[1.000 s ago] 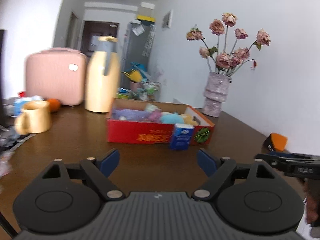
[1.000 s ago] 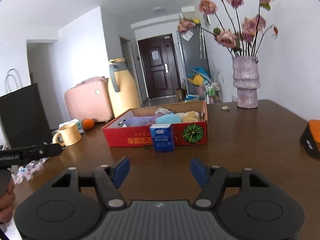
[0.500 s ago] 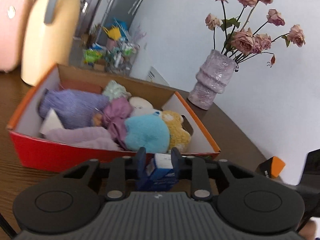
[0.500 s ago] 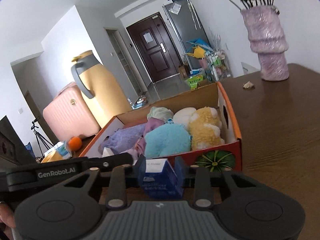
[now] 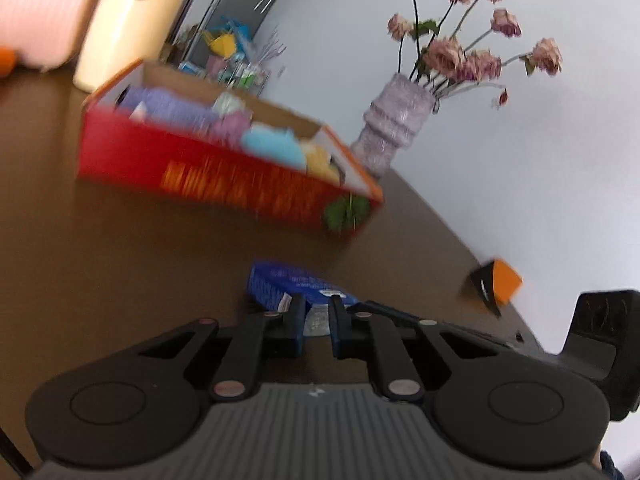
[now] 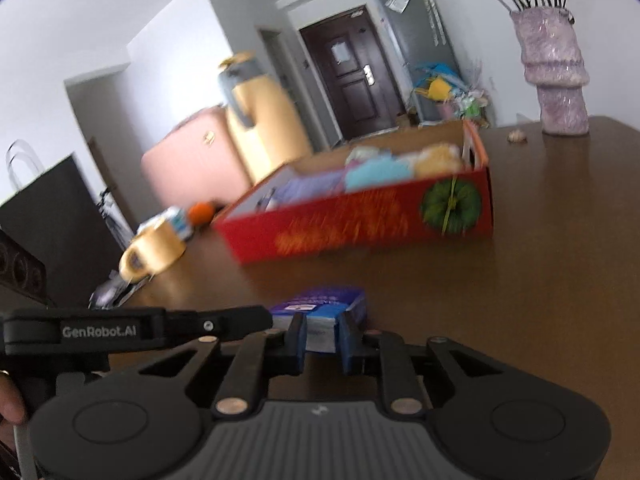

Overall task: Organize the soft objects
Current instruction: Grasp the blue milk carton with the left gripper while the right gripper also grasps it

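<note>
1. Left gripper point(image 5: 316, 326) and right gripper point(image 6: 323, 340) are both closing narrow fingers on the blue pack point(image 6: 320, 312).
2. Pack is lying on the counter point(image 6: 520, 280), near of the red box point(image 6: 360, 224).

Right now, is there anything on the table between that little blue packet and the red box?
No, only bare brown table lies between the blue packet and the red box; both wrist views show this.

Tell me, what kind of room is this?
Most likely a lived-in flat: a brown dining table with a vase of dried roses, a fridge by the entrance door, and a pink suitcase.
</note>
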`<state>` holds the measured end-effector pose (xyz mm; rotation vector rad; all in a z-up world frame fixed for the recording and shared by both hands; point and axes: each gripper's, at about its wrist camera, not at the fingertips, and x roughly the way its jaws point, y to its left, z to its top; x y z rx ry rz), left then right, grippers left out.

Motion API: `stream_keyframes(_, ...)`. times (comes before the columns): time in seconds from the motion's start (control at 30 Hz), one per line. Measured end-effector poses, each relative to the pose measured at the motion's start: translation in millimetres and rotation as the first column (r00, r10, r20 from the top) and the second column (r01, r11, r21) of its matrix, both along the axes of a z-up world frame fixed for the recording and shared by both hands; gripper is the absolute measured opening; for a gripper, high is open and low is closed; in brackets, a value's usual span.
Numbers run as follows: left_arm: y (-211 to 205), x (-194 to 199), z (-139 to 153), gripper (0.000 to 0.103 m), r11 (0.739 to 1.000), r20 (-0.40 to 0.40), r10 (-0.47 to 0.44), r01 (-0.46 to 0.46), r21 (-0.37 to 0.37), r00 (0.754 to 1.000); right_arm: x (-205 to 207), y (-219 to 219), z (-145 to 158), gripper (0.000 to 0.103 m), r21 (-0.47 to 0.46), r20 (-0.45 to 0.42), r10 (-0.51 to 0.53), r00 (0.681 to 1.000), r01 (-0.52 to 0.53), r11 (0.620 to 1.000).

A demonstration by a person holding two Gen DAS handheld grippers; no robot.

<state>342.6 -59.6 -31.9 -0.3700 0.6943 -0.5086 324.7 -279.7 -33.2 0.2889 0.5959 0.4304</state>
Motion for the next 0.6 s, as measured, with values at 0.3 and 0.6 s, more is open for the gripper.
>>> stream_keyframes(0.3,-5.8,-63.6,11.7,0.043,0.995,0.109,-0.065,0.056,0.080,0.992,-56.4,-27.3,-2.6,0.024,-0.042,-0.018,-0.201,0.979,0.200,0.979)
stream_keyframes(0.6,0.5,38.2,-6.5,0.031,0.991,-0.007,-0.027,0.027,0.134,1.000,-45.7,17.7,-14.2,0.042,0.051,-0.056,-0.061,0.997,0.064,0.997)
